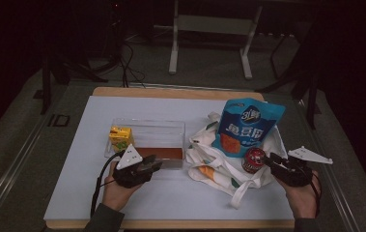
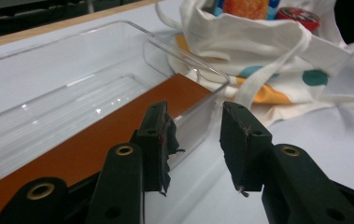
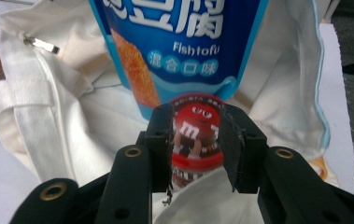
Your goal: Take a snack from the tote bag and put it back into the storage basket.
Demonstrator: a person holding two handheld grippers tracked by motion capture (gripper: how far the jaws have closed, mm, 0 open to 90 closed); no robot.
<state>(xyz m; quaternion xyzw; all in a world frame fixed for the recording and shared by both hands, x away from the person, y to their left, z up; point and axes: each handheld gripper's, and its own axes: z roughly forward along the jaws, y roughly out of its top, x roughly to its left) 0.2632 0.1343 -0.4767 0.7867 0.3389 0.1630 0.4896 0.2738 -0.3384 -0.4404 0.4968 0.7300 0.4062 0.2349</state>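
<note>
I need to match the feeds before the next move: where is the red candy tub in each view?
High view: red candy tub right of centre, on the white tote bag, at the right hand-held gripper.
Left gripper view: top right corner, behind the bag's fabric.
Right gripper view: centre, clamped between the jaws.
Shared landmark: the blue fish tofu pouch, just behind the tub.
</note>
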